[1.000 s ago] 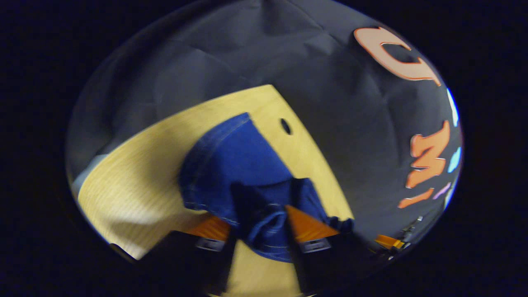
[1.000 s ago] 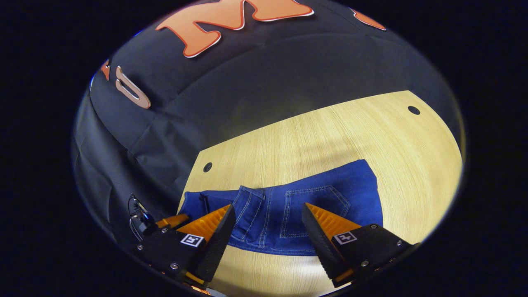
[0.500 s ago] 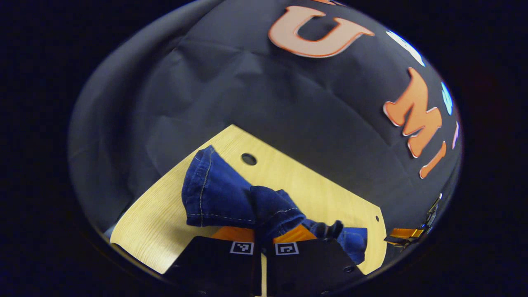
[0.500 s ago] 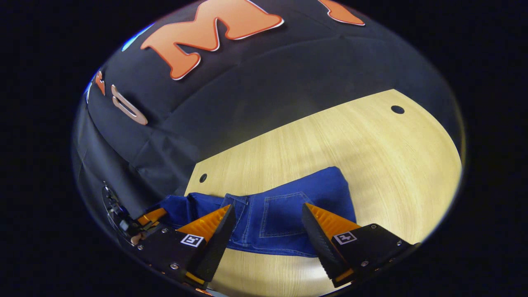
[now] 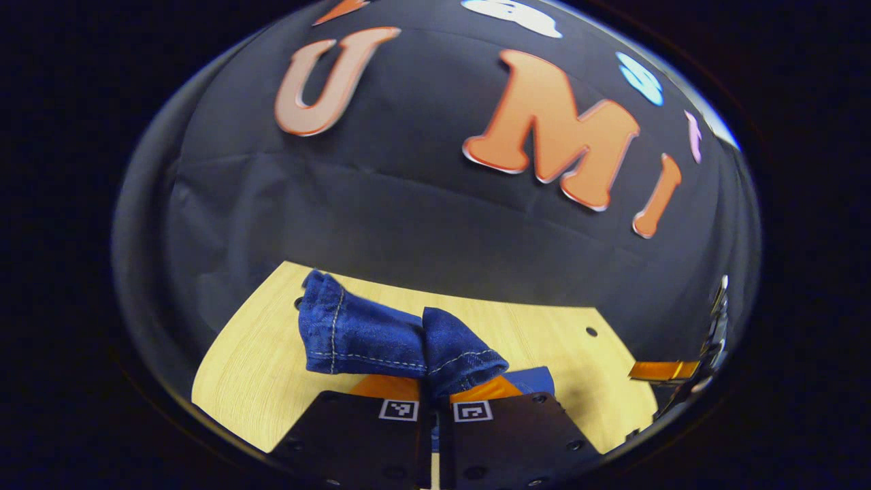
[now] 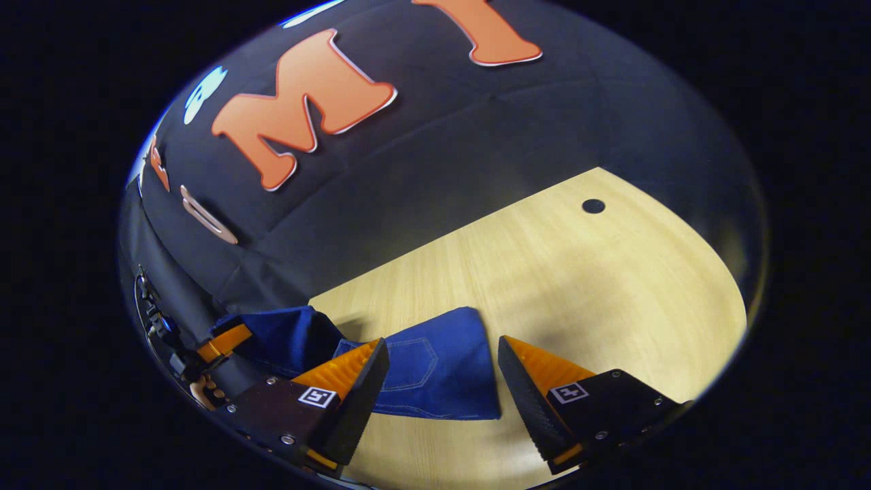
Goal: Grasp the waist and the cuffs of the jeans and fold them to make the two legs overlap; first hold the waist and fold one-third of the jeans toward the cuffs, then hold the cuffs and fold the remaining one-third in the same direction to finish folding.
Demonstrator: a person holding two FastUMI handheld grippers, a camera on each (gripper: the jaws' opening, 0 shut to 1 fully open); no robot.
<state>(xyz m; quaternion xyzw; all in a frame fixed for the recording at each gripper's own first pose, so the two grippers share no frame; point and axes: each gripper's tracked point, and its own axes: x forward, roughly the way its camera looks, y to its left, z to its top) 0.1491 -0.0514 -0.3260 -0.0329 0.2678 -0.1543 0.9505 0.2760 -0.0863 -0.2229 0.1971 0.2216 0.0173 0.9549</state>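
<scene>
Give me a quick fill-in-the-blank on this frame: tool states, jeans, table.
1. The left tool is ____ on a bunch of the jeans.
2. The right tool has its fingers ____, gripping nothing.
3. In the right gripper view, the stitched back ____ of the jeans faces up.
4. The jeans lie on a light ____ table.

Missing words: shut; open; pocket; wooden

Light wood-grain surface (image 6: 578,286) with a round hole (image 6: 593,205) near its far edge, blue jeans (image 6: 435,371) lying partly on it, one end lifted
</scene>
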